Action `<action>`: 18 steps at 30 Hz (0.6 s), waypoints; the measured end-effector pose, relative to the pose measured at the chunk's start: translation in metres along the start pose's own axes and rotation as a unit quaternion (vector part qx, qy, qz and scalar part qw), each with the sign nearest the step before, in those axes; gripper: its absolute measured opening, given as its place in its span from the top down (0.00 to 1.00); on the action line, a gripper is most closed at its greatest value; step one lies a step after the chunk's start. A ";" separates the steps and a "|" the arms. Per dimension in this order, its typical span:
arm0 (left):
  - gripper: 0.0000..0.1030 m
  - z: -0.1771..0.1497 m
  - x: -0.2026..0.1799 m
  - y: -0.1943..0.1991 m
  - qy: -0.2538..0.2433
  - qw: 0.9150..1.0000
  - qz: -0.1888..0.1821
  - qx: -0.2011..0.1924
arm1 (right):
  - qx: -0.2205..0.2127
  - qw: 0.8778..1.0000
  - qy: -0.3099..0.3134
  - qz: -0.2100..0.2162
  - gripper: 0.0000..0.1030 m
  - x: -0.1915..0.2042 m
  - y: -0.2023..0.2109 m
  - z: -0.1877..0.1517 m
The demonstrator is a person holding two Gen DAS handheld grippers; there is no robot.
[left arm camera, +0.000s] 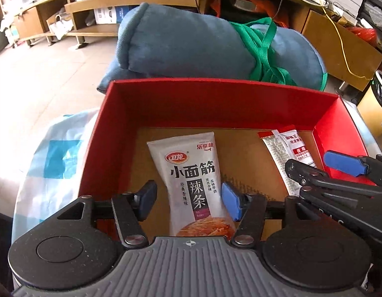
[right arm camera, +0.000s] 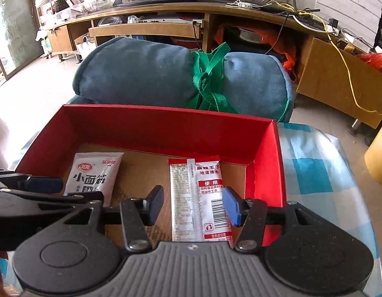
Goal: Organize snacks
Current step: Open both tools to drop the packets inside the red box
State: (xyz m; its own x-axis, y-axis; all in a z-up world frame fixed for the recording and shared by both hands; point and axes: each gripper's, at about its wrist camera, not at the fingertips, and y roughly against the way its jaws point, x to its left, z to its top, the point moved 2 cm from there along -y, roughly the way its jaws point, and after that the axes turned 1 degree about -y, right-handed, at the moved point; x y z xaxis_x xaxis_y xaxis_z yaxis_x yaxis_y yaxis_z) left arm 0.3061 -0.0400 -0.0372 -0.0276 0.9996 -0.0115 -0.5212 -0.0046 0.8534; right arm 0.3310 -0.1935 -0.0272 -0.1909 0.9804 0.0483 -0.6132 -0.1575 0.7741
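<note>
A red box (left arm camera: 215,99) with a brown floor stands on the cloth-covered table. A white spicy-strip packet (left arm camera: 191,173) lies flat in its left half. My left gripper (left arm camera: 189,201) straddles the packet's lower half, open, with a gap at the left pad. A red-and-white sachet (right arm camera: 198,198) lies back side up in the right half of the red box (right arm camera: 166,128). My right gripper (right arm camera: 194,205) straddles it, open, its left pad clear of the sachet. Each gripper's fingers (left arm camera: 344,163) show at the edge of the other's view.
A rolled blue cushion (left arm camera: 186,44) tied with a green strap lies just behind the box. A blue-and-white checked cloth (right arm camera: 314,173) covers the table around it. A wooden TV stand (right arm camera: 146,28) with cables runs along the back, and a yellow bin (right arm camera: 379,163) stands at the right.
</note>
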 end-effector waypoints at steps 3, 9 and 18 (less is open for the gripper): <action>0.31 0.002 0.000 0.004 -0.004 1.000 0.005 -0.008 | -0.006 1.000 -0.004 -0.001 0.53 0.000 0.005 0.000; 0.26 0.003 0.002 0.012 0.000 1.000 -0.001 -0.017 | -0.017 1.000 -0.009 -0.005 0.53 0.001 0.017 0.003; 0.22 0.001 0.004 0.033 -0.008 0.999 0.000 -0.037 | -0.026 1.000 -0.017 0.000 0.52 0.004 0.039 0.001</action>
State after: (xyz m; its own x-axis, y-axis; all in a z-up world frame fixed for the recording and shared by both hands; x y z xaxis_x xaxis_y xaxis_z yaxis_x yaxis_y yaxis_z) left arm 0.2894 -0.0360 -0.0082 -0.0141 0.9999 -0.0024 -0.5824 -0.0062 0.8128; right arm 0.3070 -0.1960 0.0036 -0.1645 0.9839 0.0700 -0.6520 -0.1617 0.7408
